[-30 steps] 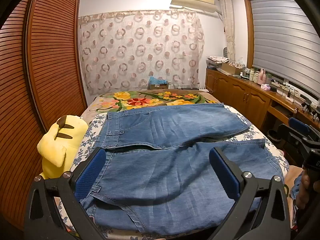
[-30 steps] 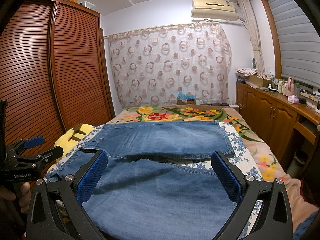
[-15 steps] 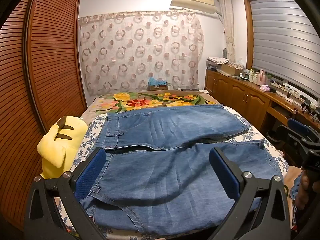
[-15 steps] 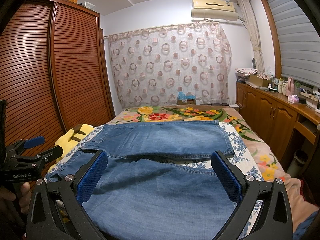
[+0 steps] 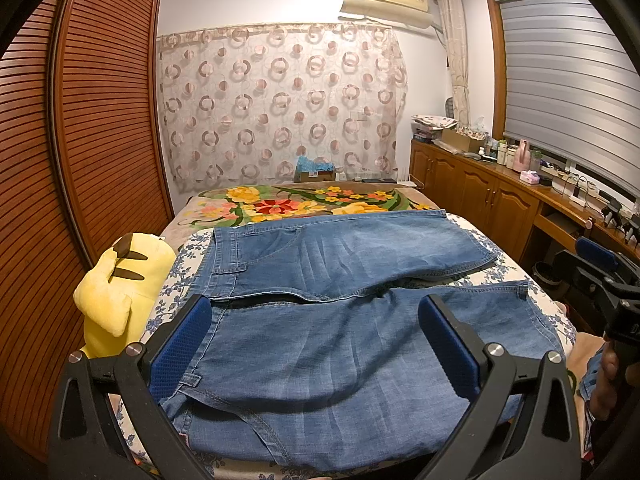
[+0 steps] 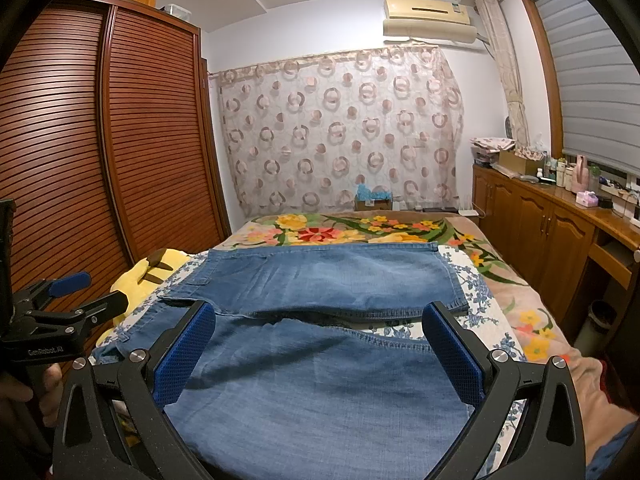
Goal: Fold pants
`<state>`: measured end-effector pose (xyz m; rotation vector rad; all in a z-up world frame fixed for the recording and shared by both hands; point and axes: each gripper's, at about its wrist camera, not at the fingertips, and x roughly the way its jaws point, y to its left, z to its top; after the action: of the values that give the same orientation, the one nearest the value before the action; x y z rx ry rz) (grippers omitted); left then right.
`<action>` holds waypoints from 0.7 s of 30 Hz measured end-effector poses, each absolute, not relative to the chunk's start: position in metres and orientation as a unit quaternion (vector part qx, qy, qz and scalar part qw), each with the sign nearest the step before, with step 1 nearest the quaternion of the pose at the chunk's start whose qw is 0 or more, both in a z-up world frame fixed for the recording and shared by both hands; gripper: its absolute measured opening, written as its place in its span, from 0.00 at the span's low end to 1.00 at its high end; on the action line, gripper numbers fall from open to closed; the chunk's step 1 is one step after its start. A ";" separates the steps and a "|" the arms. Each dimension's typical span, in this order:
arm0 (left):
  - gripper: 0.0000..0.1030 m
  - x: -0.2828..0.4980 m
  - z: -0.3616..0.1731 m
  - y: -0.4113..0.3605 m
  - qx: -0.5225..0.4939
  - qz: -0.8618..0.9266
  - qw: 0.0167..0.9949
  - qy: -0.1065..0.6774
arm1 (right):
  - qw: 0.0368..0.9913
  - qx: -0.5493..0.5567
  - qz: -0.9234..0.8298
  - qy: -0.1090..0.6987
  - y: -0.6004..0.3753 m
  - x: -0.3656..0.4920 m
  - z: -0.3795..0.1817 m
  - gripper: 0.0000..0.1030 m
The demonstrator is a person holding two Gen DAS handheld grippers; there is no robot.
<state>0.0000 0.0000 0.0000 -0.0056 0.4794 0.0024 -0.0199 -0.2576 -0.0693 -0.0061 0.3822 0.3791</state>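
Note:
Blue denim pants (image 5: 320, 344) lie spread flat across the bed, waistband at the left, both legs running to the right; they also fill the right wrist view (image 6: 320, 380). My left gripper (image 5: 316, 344) is open and empty, hovering over the near leg by the waistband end. My right gripper (image 6: 318, 352) is open and empty, hovering over the near leg toward its hem end. Each gripper shows at the edge of the other's view, the right one (image 5: 600, 276) and the left one (image 6: 60, 304).
A yellow plush toy (image 5: 120, 288) lies at the bed's left edge by the wooden slatted wardrobe (image 5: 80, 140). A floral blanket (image 5: 304, 204) covers the far end of the bed. Wooden cabinets (image 5: 500, 200) with bottles stand along the right wall.

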 end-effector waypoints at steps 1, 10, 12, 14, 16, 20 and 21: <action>1.00 0.000 0.000 0.000 -0.003 0.002 0.971 0.238 | 0.964 -0.003 0.187 0.189 -0.257 -0.020 -0.070 1.00; 1.00 0.003 -0.002 0.002 -0.001 0.005 0.969 0.246 | 0.961 -0.008 0.190 0.199 -0.257 -0.017 -0.073 1.00; 1.00 0.008 -0.004 0.004 -0.001 0.007 0.967 0.256 | 0.960 -0.011 0.193 0.205 -0.259 -0.015 -0.076 1.00; 1.00 0.010 -0.014 0.010 -0.002 0.008 0.966 0.259 | 0.958 -0.017 0.194 0.209 -0.258 -0.013 -0.075 1.00; 1.00 0.014 -0.020 0.012 -0.002 0.010 0.964 0.265 | 0.957 -0.026 0.193 0.216 -0.258 -0.010 -0.078 1.00; 1.00 0.016 -0.027 0.021 -0.005 0.014 0.960 0.280 | 0.953 -0.030 0.194 0.232 -0.259 -0.003 -0.080 1.00; 1.00 0.016 -0.028 0.023 -0.005 0.014 0.960 0.281 | 0.952 -0.031 0.193 0.236 -0.260 -0.002 -0.080 1.00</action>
<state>0.0164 0.0226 -0.0284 -0.0101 0.5689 0.0288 -0.0017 -0.2599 -0.0797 -0.0621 0.4791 0.3926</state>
